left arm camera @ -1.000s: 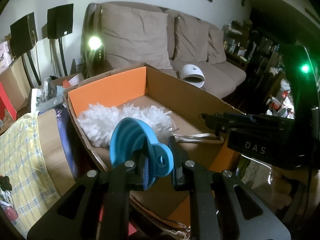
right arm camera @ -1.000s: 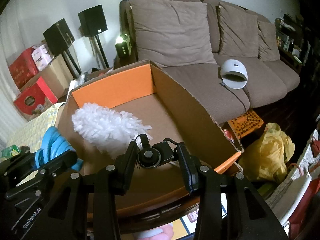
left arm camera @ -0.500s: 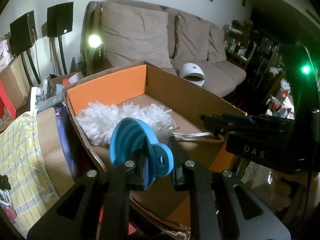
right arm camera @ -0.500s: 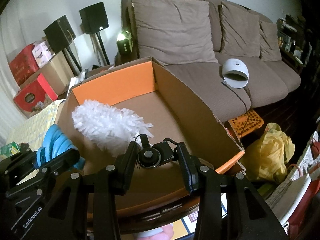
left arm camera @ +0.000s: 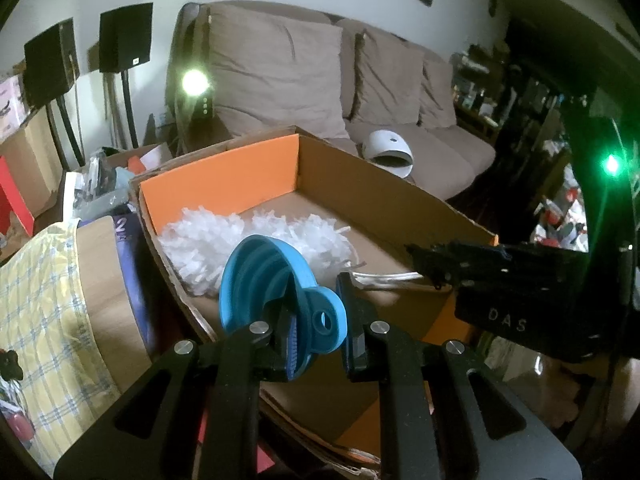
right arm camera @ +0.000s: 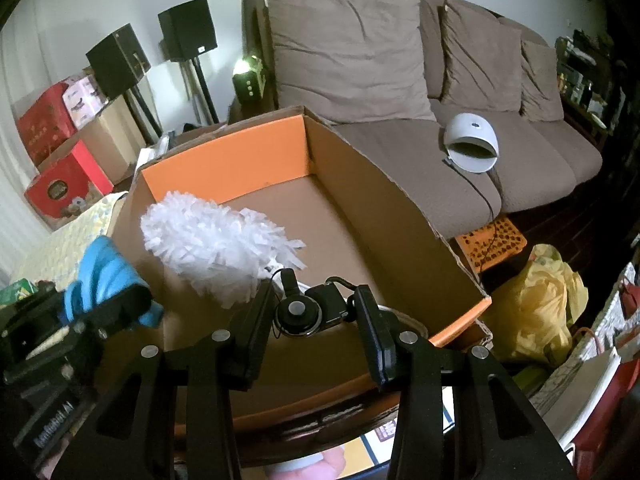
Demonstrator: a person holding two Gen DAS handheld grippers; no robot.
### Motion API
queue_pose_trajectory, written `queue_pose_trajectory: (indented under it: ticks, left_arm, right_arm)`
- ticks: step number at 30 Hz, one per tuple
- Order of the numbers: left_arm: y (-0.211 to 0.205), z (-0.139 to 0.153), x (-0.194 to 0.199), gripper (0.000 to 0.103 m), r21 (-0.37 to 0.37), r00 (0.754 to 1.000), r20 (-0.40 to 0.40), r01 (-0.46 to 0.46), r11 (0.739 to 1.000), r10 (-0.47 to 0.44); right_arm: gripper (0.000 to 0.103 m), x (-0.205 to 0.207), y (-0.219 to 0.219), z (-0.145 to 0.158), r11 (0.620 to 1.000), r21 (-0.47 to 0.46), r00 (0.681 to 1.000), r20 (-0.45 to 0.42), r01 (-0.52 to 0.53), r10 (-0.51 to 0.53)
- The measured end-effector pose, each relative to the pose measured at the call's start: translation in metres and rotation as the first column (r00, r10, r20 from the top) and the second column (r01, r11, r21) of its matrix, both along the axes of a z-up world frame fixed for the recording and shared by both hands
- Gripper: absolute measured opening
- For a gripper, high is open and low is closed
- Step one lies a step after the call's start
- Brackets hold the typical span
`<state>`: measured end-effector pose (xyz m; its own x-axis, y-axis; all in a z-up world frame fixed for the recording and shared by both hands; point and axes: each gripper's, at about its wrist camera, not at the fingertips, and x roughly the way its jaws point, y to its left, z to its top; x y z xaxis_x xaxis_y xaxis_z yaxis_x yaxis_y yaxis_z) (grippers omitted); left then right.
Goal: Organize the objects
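My left gripper is shut on a blue collapsible funnel, held by its tab over the near left corner of an open cardboard box. The funnel also shows at the left of the right wrist view. My right gripper is shut on a small black device with a round button and a cord, held above the box's near edge. A white fluffy duster lies inside the box, its pale handle pointing right.
A brown sofa with a white domed lamp stands behind the box. Two black speakers on stands and red boxes sit at the left. A yellow checked cloth lies left; a yellow bag and an orange crate lie right.
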<state>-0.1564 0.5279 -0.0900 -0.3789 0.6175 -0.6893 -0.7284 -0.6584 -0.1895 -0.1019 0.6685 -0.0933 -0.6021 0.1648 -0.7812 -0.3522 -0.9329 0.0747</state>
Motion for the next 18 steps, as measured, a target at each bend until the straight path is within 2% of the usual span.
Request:
queue_pose_trajectory:
  ticks: [18]
  left_arm:
    - [0.0088, -0.0014, 0.0071, 0.015, -0.020, 0.999, -0.024, 0.026, 0.999, -0.026]
  right_arm:
    - [0.042, 0.0003, 0.0024, -0.0024, 1.000, 0.005, 1.000, 0.010, 0.013, -0.013]
